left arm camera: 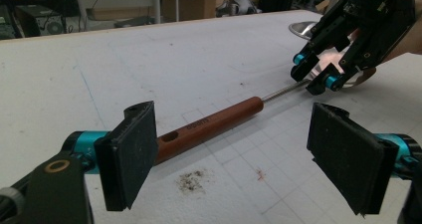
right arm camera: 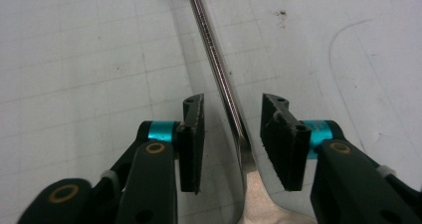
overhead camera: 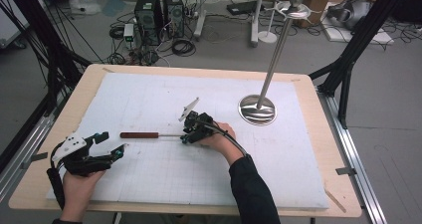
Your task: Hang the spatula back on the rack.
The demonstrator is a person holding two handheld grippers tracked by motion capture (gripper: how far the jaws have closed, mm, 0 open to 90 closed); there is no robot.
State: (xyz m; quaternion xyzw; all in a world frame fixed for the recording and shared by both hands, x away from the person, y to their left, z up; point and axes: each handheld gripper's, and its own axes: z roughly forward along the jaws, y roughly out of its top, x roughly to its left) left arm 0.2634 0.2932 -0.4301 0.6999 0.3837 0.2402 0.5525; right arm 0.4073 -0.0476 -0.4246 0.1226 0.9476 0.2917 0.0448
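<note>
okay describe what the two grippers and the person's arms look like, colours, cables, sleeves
Both grippers, left gripper and right gripper, are black with turquoise joints and flat black rubbery pads. Each carries a pale grey three-cornered plate. A black cable trails from the right gripper over a dark sleeve.

A wooden-handled spatula (overhead camera: 149,135) lies on the white board (overhead camera: 149,94); the right gripper (overhead camera: 187,134) straddles its shaft, the left gripper (overhead camera: 112,144) rests nearby.

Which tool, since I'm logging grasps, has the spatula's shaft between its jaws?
The right tool: its open jaws flank the shaft; the left tool sits open near the wooden handle.
</note>
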